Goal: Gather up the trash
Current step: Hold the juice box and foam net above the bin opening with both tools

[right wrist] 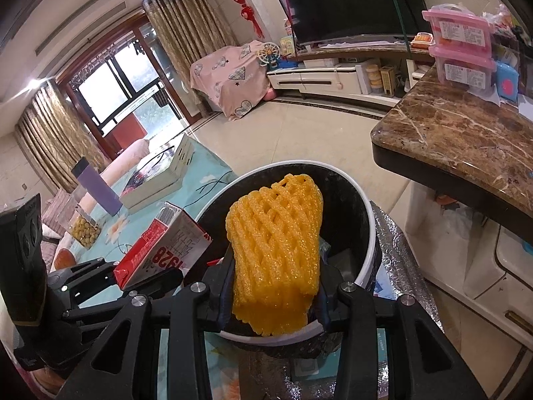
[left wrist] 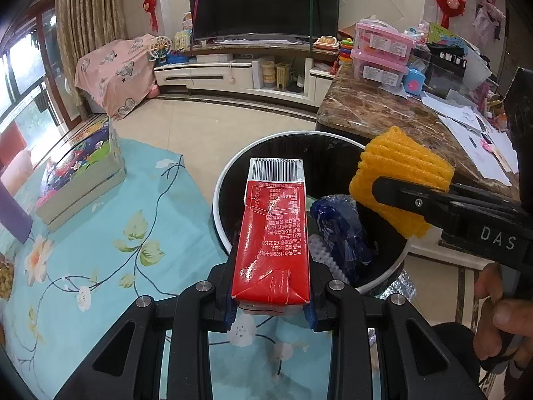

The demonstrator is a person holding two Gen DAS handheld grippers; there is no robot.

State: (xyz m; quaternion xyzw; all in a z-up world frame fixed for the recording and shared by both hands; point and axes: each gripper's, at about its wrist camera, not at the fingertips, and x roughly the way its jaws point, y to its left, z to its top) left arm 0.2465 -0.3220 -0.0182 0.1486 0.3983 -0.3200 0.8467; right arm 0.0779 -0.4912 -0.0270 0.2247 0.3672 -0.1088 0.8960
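Observation:
My left gripper point(left wrist: 271, 303) is shut on a red milk carton point(left wrist: 274, 233) and holds it over the near rim of a black, white-rimmed trash bin point(left wrist: 221, 183). My right gripper point(right wrist: 273, 300) is shut on a yellow foam fruit net point(right wrist: 276, 253) and holds it above the same bin point(right wrist: 364, 233). In the left wrist view the net point(left wrist: 399, 176) hangs over the bin's right side. The carton also shows at the left in the right wrist view point(right wrist: 166, 250). A blue plastic wrapper point(left wrist: 339, 233) and white foam lie inside the bin.
The bin stands between a table with a blue floral cloth point(left wrist: 100, 233) and a brown marble counter point(left wrist: 373, 110) carrying pink boxes point(left wrist: 383, 53) and papers. A printed box point(left wrist: 80, 173), a purple bottle point(right wrist: 96, 186) and a snack jar point(right wrist: 85, 230) are on the table.

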